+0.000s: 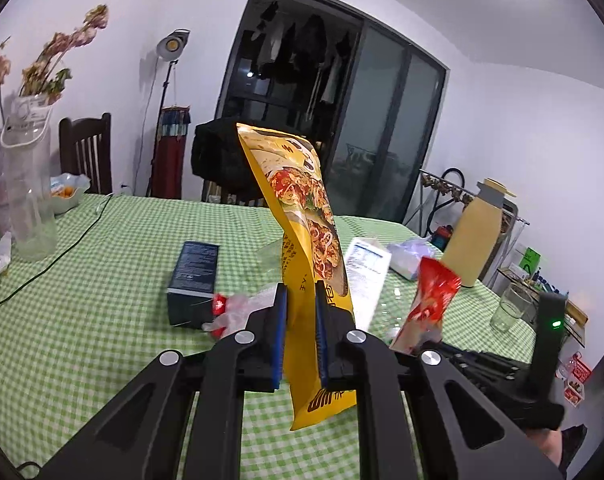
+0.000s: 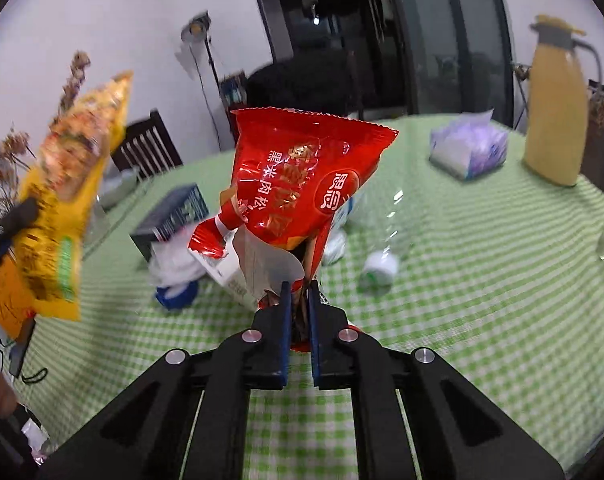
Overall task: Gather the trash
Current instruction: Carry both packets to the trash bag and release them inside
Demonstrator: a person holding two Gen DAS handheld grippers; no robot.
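A yellow snack bag [image 1: 306, 216] is clamped upright between the fingers of the left gripper [image 1: 300, 312], lifted above the green-checked counter [image 1: 101, 280]. A red snack wrapper [image 2: 302, 176] is pinched in the right gripper [image 2: 299, 300], above a dark blue box [image 2: 169, 216] and a clear plastic bottle [image 2: 382, 240].

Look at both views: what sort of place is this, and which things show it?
Probably a home dining room: a table with a green checked cloth, a wooden chair, a yellow jug, and clothes hanging behind the glass doors.
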